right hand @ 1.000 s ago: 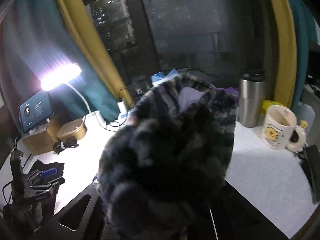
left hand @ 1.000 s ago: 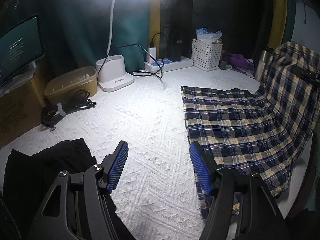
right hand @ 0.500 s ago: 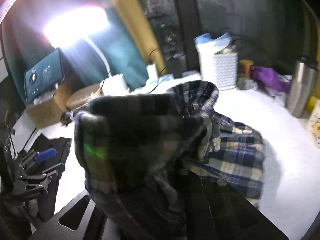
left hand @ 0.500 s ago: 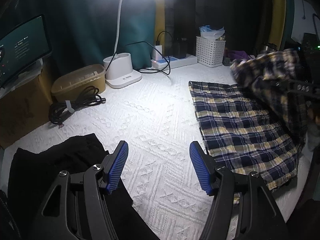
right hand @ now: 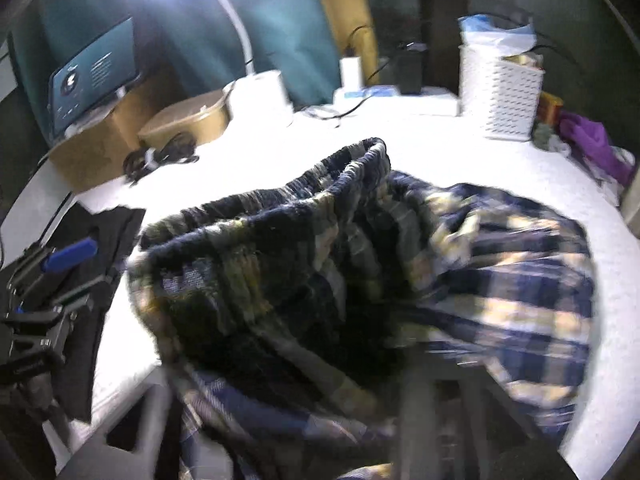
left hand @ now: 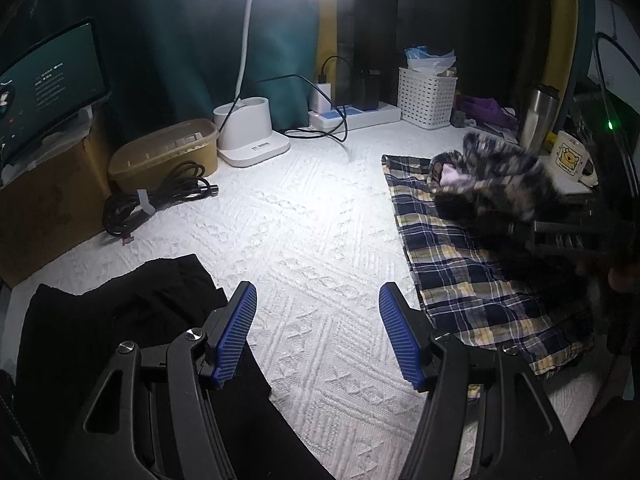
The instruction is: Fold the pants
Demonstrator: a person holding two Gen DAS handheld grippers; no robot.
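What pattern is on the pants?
Navy, white and yellow plaid pants, clearest in the left wrist view.

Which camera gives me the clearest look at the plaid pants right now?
The left wrist view: the plaid pants lie sharp and flat on the white cloth, with only the folded-over end blurred. The right wrist view shows the pants close up, bunched and motion-blurred, filling the frame.

Left gripper point(left hand: 318, 336) angled downward, blue-padded fingers point(left hand: 236, 334) standing apart with nothing between; right gripper point(left hand: 560, 236) at the far right, blurred, fingers opening, plaid cloth bunched over them
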